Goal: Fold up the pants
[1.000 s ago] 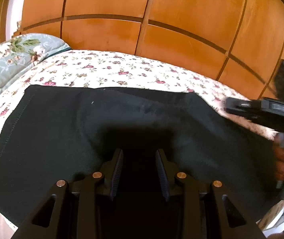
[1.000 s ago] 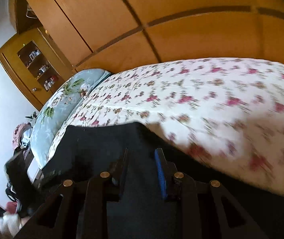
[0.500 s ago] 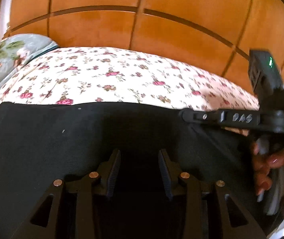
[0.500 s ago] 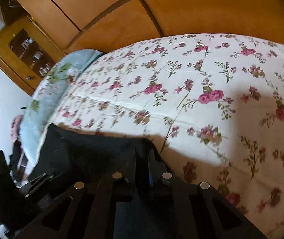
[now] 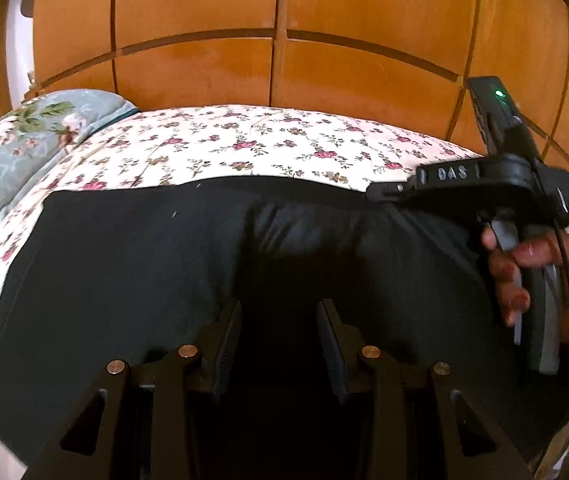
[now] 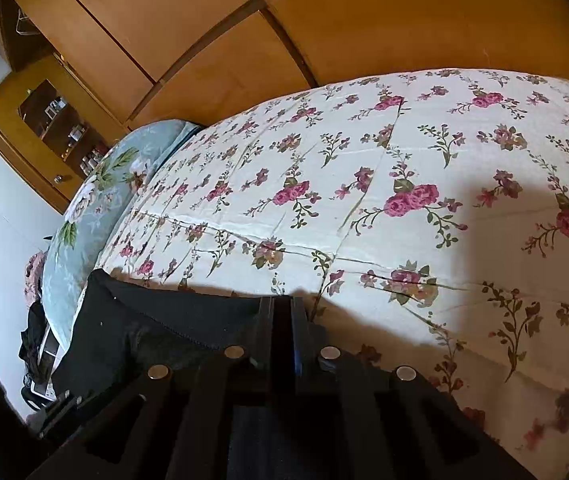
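Two hand-held grippers, right clamped on black pants, left spread wide

I see pants flat on bed, along its near edge. Pillow at bed's left end. Wardrobe behind bed's far edge. R gripper at pants' far-right corner.

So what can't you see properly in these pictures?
- Black pants: near part runs off the bottom edge of the left wrist view, behind the left claw.
- Right claw: whether cloth sits between its closed fingers, right wrist view, too dark.
- Cabinet shelf items: too small.
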Demonstrator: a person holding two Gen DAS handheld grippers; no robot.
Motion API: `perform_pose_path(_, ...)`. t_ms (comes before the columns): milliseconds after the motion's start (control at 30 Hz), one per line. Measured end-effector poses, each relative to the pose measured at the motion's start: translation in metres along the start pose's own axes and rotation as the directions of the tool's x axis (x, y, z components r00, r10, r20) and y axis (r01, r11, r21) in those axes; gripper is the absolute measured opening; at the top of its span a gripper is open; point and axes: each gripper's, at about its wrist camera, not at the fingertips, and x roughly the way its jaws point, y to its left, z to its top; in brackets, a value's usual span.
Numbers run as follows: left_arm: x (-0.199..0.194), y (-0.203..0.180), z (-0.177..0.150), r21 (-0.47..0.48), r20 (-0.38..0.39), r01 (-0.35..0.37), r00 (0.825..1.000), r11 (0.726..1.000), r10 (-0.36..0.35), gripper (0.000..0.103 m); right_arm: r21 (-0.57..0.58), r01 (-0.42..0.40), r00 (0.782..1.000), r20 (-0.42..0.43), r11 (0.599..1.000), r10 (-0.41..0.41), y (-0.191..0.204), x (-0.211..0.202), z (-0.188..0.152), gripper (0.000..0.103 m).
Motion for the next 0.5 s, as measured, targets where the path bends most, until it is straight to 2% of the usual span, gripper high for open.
perform_pose_path(33,-0.005,0.000,-0.004,0.002,0.001,0.005,1.000,1.000,-0.005,0.039,0.004,0.001,1.000,0.012,1.000,-0.001,0.000,-0.003,0.000,0.008)
perform_pose_path(67,-0.010,0.001,-0.006,-0.001,-0.002,0.013,1.000,1.000,-0.013,0.039,0.010,0.018,0.999,0.035,1.000,-0.018,-0.001,-0.009,0.001,0.026)
perform_pose_path(133,-0.024,0.010,-0.010,-0.051,-0.002,0.060,0.998,0.997,-0.060,0.039,0.048,0.050,0.993,0.106,0.998,-0.055,-0.003,-0.029,0.002,0.047)
perform_pose_path(200,-0.036,0.025,-0.014,-0.125,0.028,0.099,0.995,0.987,-0.097,0.039,0.098,0.051,0.982,0.178,0.994,-0.068,-0.003,-0.056,0.002,0.046)
perform_pose_path(300,-0.045,0.043,-0.019,-0.194,0.051,0.054,0.998,0.980,-0.045,0.039,0.083,0.054,0.970,0.233,0.995,-0.072,0.010,-0.094,-0.007,0.046)
perform_pose_path(400,-0.043,0.058,-0.023,-0.251,0.040,0.032,0.999,0.967,-0.022,0.039,0.003,0.064,0.978,0.197,0.998,-0.063,0.030,-0.108,-0.029,0.046)
perform_pose_path(500,-0.041,0.061,-0.026,-0.269,0.030,0.029,0.999,0.963,-0.022,0.039,-0.090,0.115,0.983,0.155,0.989,-0.100,0.041,-0.105,-0.049,0.046)
